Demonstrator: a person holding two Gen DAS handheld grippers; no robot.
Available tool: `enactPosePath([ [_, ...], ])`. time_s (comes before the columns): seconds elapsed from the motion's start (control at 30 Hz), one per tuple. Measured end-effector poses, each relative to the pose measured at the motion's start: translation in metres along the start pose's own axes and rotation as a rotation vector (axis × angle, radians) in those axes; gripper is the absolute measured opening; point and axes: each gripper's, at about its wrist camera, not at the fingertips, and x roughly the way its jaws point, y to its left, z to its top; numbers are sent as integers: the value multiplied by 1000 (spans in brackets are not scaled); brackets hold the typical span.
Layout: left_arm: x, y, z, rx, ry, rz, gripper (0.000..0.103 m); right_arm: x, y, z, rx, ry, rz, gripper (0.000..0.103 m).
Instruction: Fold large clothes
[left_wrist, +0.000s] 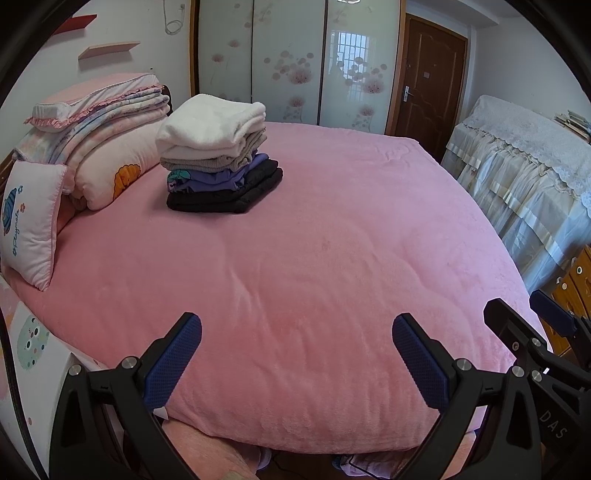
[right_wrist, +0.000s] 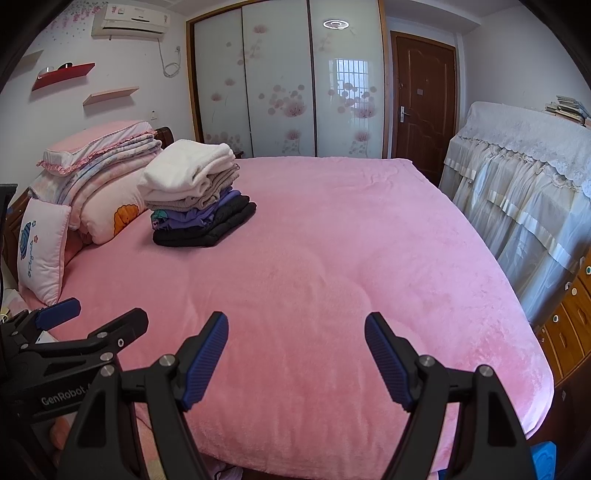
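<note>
Here the left gripper (left_wrist: 297, 332) hangs over the near edge of the bed (left_wrist: 314, 258), its blue-padded fingers (left_wrist: 173, 358) spread wide, nothing between them but pink bedcover. The right gripper (right_wrist: 295, 332) sits the same way in its own view: jaws standing well apart, empty, only bedcover showing through the gap. Both claws point down and across the mattress toward the far wall.

The two tools are side by side. From the left wrist view the right one shows at the lower right edge; from the right wrist view the left one shows at the lower left, with lettering on its black body.

The stack of folded clothes (left_wrist: 218, 158) lies well apart from both claws, far up the bed and to the left, near the head end. Top to bottom: a white fleecy piece (left_wrist: 210, 123), a beige knit, purple garments, then a black garment (left_wrist: 229, 194) at the base. The stack (right_wrist: 195, 199) rests directly on the bedcover, just beside a pile of folded quilts and pillows (left_wrist: 99, 125) at the headboard. A small pink cushion (left_wrist: 31, 225) leans at the left bed edge.

Behind the bed: sliding wardrobe doors (left_wrist: 295, 62) with flower print, a brown door (left_wrist: 430, 81), lace-covered furniture (left_wrist: 524, 166) along the right.
</note>
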Motion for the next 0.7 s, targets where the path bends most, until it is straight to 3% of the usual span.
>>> enactPosePath([
  [0.7, 7, 6, 1, -29, 17, -31, 103, 2, -2, -1, -3, 1, -2, 77],
])
